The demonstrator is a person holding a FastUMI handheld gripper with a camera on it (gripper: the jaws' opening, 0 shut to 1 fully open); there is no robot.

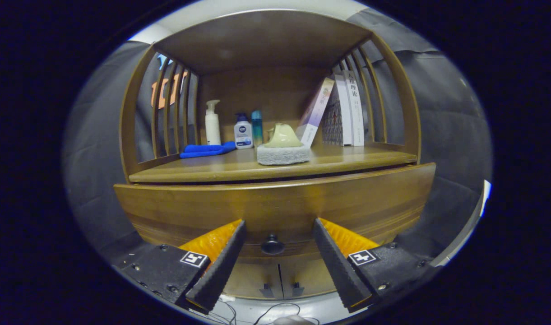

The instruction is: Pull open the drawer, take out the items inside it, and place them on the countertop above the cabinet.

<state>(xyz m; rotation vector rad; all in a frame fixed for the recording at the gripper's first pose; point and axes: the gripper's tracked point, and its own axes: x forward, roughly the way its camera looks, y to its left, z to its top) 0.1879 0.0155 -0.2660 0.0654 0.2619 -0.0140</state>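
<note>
A wooden cabinet fills the view, with a wide drawer front under its countertop. The drawer looks slightly pulled out, with a thin dark gap under the countertop; its inside is hidden. A small dark round knob sits low on the drawer's middle. My gripper is open, and the knob lies between its two fingers, a little apart from each. Nothing is held.
On the countertop stand a white sponge with a pale green object on it, a blue cloth, a white pump bottle, two smaller bottles, and leaning books. Two lower doors sit beneath the drawer. Slatted sides enclose the shelf.
</note>
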